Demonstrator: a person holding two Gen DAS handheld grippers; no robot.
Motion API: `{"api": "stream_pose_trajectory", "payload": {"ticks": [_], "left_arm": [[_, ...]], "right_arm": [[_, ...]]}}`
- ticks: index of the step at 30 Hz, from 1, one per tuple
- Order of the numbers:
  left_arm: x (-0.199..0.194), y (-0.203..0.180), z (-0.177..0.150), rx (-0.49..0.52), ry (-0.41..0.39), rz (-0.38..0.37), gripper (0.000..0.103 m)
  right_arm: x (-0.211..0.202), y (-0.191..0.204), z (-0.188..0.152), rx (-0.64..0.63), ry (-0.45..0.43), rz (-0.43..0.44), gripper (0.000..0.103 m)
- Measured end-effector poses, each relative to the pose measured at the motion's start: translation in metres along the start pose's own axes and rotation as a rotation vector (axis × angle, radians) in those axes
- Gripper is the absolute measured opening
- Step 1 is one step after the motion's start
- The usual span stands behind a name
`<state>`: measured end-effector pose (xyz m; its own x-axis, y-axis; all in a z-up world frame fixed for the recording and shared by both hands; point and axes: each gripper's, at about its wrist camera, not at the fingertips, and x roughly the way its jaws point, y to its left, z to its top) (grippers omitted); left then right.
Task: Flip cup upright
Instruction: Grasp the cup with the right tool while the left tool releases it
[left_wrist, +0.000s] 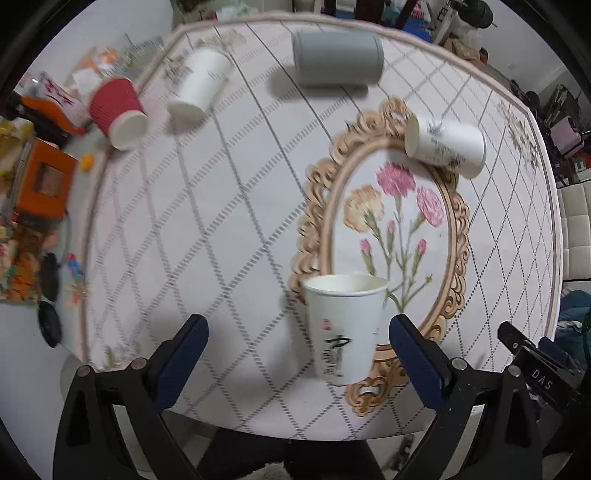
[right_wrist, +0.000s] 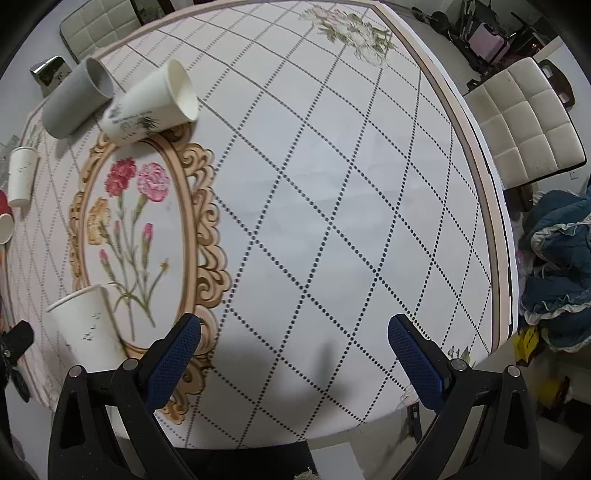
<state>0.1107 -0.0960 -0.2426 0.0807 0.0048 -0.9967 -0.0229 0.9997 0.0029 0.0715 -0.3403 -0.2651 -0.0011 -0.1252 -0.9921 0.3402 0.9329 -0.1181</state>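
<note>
Your worktop (left_wrist: 221, 229) carries a pale cloth with a dotted diamond grid and an oval gilt-scroll frame (left_wrist: 384, 258) printed with carnations. Clutter lies off its left edge, and a padded chair (right_wrist: 524, 122) stands off its right edge.

Left claw (left_wrist: 299, 354): spread wide. An upright cup (left_wrist: 345, 328) stands between its blue pads, nearer the right pad (left_wrist: 415, 363). A narrow gap shows there, so contact is not confirmed; the left pad (left_wrist: 183, 360) is well apart from the cup. The cup's mouth faces up and its base sits on the lower rim of the frame, near the front edge of the worktop. The right wrist view shows the same cup (right_wrist: 86, 328) standing free at the frame's lower left.

Right claw (right_wrist: 293, 356): spread wide, holding and touching nothing, over bare grid cloth to the right of the frame. Its body shows at the lower right in the left wrist view.

Four other cups lie on their sides:
- A printed cup (left_wrist: 445, 146) on the upper right rim of the frame.
- A grey cup (left_wrist: 338, 59) near the far edge.
- A white cup (left_wrist: 201, 83) to the left of the grey one.
- A red cup (left_wrist: 118, 110) at the left edge, open end towards your left camera.
</note>
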Motion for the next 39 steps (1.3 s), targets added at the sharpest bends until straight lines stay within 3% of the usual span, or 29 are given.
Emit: {"api": "stream_pose_trajectory", "payload": {"ticks": [9,18,26,31,34,36,39], "left_arm": [[-0.005,0.064,-0.009,0.004,-0.108,0.178,0.1],[0.039,0.131,-0.02,-0.028,-0.036,0.205,0.1],[0.082,0.155,-0.036,-0.026,0.042,0.184,0.1],[0.102,0.159,-0.044,-0.029,0.102,0.146,0.1],[0.106,0.16,-0.045,-0.027,0.11,0.141,0.1],[0.107,0.16,-0.046,-0.027,0.113,0.138,0.1],[0.11,0.161,-0.046,-0.026,0.121,0.13,0.1]], "right_arm": [[-0.038,0.041,-0.013,-0.052,-0.046,0.047,0.102],[-0.054,0.132,-0.026,-0.21,-0.064,0.014,0.102],[-0.018,0.195,-0.03,-0.313,0.001,-0.017,0.102],[0.011,0.217,-0.033,-0.326,0.089,0.012,0.091],[0.021,0.222,-0.034,-0.309,0.119,0.027,0.079],[0.025,0.223,-0.034,-0.295,0.128,0.022,0.065],[0.026,0.218,-0.033,-0.244,0.136,0.043,0.063]]}}
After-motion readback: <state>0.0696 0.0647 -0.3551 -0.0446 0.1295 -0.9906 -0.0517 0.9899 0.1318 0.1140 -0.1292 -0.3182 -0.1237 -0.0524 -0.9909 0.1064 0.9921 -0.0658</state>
